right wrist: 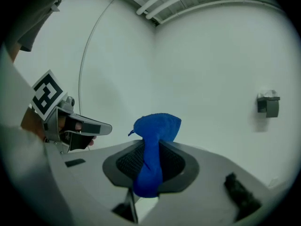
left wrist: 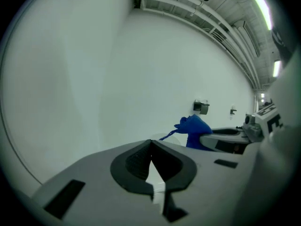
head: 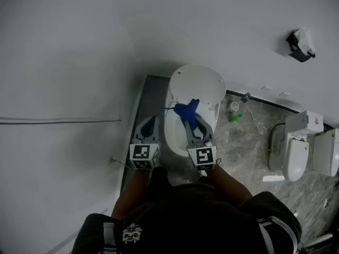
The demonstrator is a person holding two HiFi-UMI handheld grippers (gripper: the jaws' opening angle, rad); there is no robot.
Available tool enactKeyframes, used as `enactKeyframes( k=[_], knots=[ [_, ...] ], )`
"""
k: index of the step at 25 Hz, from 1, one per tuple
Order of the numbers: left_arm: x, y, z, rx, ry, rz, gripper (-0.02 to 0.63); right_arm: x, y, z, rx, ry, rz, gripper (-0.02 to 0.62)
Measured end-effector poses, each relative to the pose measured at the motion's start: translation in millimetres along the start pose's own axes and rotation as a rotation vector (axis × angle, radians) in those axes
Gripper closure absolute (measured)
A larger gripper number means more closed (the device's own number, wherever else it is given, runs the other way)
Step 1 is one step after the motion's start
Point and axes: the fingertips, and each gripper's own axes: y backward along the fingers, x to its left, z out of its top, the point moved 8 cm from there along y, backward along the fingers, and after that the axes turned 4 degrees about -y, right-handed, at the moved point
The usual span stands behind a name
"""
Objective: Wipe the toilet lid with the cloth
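Our right tongs (head: 194, 125) are clamped on the blue cloth (head: 186, 110), which sits at frame centre just below the raised toilet lid (head: 201, 81). Our left tongs (head: 150, 123) are pressed together, empty, left of the bowl (head: 172, 135).

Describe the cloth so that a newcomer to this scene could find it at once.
Find the white toilet in the middle of the head view. Over its bowl, the right gripper pinches a bunched cloth. It is the only bright blue thing among white and grey surroundings.
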Motion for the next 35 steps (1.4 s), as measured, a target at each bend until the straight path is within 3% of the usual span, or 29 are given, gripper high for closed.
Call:
enactKeyframes(
  k=[8, 16, 24, 35],
  knots=[
    [55, -108, -26, 0.020, -0.058, -0.168, 0.595, -11, -89, -41, 0.068, 0.026, -0.166, 0.520],
    [57, -188, -72, -0.005, -0.035, -0.154, 0.595, -55, -148, -98, 0.009, 0.040, -0.231, 0.519],
    [81, -233, -118, 0.028, -0.111, -0.161, 0.595, -93, -210, -129, -0.004, 0.018, -0.284, 0.520],
    [86, -265, -117, 0.008, -0.067, -0.158, 0.595, -109, -280, -145, 0.033, -0.002, -0.330, 0.520]
  ],
)
